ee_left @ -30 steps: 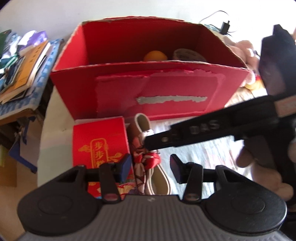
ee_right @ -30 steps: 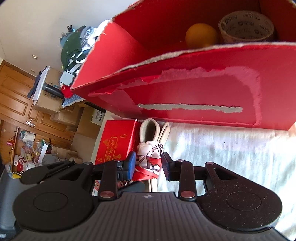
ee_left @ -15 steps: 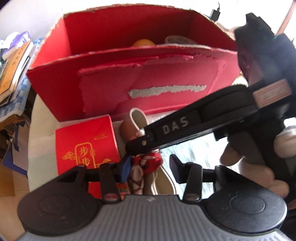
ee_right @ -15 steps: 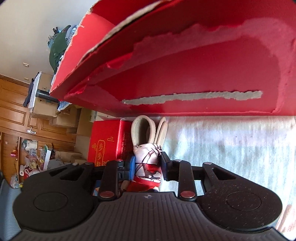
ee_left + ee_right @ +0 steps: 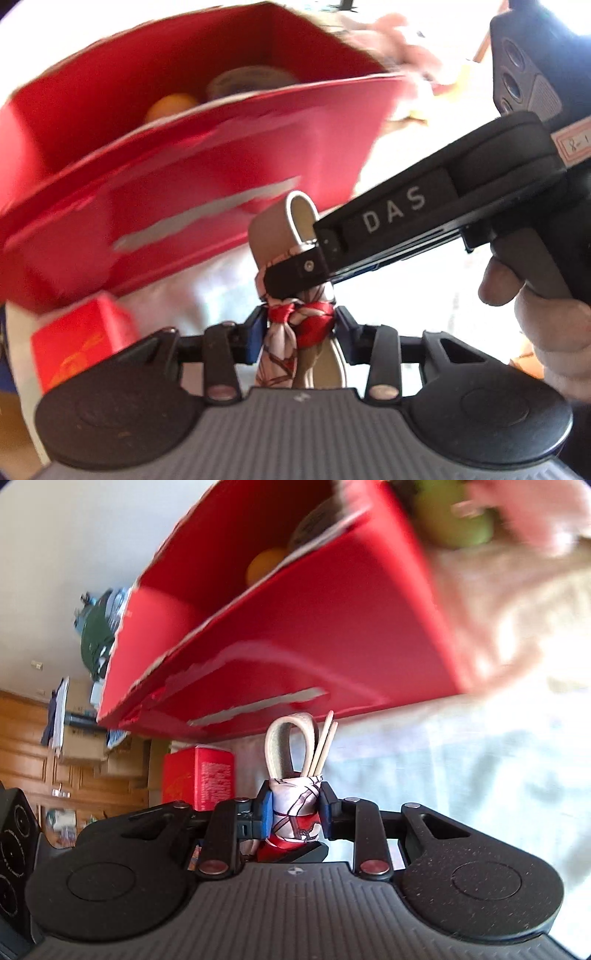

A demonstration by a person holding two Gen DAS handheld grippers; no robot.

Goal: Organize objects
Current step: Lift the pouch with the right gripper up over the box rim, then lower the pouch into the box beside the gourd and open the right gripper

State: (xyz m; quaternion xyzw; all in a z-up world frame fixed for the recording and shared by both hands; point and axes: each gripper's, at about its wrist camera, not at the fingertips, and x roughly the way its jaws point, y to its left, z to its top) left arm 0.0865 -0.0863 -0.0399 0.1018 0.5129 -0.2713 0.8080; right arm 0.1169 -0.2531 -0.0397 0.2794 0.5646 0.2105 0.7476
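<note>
Looking along your left gripper, one big red box with an orange and tape roll fills the background; jaws closing, pads against the scarf-wrapped belt bundle. Your right gripper crosses in front.

Right view: right gripper clamps that bundle; one small red box behind.

Beyond the jaws, the big red box is motion-blurred and cut by the frame edge. A blurred orange ball and tape roll inside show only partly behind its wall.
</note>
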